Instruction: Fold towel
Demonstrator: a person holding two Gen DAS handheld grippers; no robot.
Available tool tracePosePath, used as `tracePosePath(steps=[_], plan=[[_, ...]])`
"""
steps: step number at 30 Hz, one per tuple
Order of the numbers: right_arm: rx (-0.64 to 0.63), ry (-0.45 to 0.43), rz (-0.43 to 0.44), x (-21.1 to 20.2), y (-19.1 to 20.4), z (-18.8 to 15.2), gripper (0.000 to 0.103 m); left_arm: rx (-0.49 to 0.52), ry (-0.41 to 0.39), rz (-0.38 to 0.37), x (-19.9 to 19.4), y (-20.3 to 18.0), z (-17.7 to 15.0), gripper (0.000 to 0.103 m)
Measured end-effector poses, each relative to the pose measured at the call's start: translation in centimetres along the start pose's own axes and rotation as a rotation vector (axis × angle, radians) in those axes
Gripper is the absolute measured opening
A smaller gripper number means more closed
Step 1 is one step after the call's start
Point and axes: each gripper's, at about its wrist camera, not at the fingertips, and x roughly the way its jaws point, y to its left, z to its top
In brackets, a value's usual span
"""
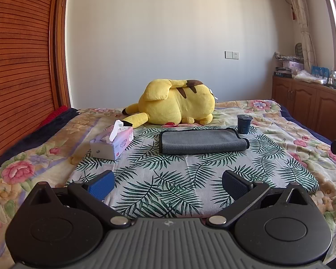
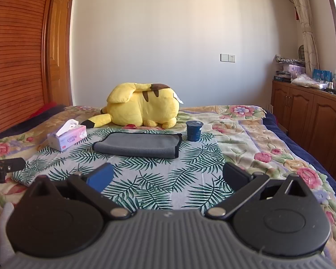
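Observation:
A grey towel [image 1: 201, 141] with a dark hem lies folded on a palm-leaf cloth [image 1: 168, 179] on the bed. It also shows in the right wrist view [image 2: 137, 145]. My left gripper [image 1: 168, 183] is open and empty, low over the cloth, well short of the towel. My right gripper [image 2: 166, 177] is open and empty, also in front of the towel. The left gripper's tip shows at the left edge of the right wrist view [image 2: 2, 165].
A tissue box [image 1: 114, 143] stands left of the towel. A dark blue cup [image 1: 244, 123] stands at its right far corner. A yellow plush toy [image 1: 174, 103] lies behind. Wooden cabinets [image 1: 306, 103] run along the right; a slatted wooden headboard [image 1: 18, 67] is at the left.

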Motion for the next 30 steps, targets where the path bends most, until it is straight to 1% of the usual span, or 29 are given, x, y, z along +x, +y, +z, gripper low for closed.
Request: tracePosePath(steps=[30], plan=[[-0.003, -0.001, -0.002, -0.04, 0.19, 0.1, 0.103, 0.0, 0.0, 0.0, -0.07, -0.25, -0.01, 0.087]])
